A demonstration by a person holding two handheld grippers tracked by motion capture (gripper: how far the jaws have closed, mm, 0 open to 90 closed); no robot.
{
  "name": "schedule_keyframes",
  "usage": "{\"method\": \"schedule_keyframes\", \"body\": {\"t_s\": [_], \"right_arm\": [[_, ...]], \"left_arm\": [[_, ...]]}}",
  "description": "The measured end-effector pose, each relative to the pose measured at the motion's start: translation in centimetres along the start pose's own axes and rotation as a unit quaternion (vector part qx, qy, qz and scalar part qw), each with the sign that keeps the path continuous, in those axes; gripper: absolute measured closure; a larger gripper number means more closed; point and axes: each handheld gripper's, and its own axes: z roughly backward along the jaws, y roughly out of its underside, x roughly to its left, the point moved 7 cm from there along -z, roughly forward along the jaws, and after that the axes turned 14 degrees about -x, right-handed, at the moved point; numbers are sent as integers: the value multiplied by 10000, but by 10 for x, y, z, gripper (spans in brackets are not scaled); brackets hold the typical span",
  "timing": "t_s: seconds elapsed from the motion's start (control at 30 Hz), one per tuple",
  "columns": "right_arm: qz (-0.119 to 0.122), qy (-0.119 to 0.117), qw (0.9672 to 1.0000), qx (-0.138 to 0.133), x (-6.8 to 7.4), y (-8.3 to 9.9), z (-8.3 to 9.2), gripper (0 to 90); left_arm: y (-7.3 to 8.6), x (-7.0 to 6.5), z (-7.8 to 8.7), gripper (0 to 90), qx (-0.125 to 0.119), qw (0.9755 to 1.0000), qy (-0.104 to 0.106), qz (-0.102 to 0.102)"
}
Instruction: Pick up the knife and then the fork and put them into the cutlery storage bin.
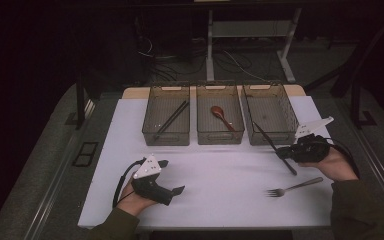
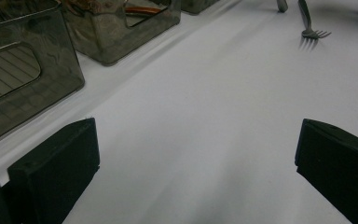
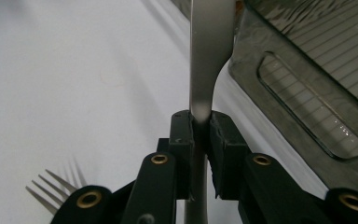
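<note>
table (image 1: pixel 220 175) white, three bins (image 1: pixel 270 120) along 12 o'clock | right gripper (image 1: pixel 283 151) pinching knife (image 1: pixel 272 144) mid-handle, lifted, long axis 11-to-5 (blade toward right bin, just at 11) | left gripper (image 1: pixel 172 177) spread, idle at 7 | fork (image 1: pixel 292 188) flat at 5, nearer right hand

Left claw (image 1: pixel 172 176) agape, right claw (image 3: pixel 200 135) clamped.

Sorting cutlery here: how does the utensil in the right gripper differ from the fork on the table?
The held utensil is clamped between the right gripper fingers and raised by the right bin; the fork lies flat and free on the table. The fork's tines show; the held utensil's end cannot be told. Both are slim metal.
</note>
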Motion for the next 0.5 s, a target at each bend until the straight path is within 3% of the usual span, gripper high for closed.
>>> {"method": "schedule_keyframes", "body": {"t_s": [0.5], "right_arm": [[-501, 223, 9967, -607, -8, -5, 5, 805]], "left_arm": [[2, -1, 0, 0, 23, 10000, 47, 0]]}}
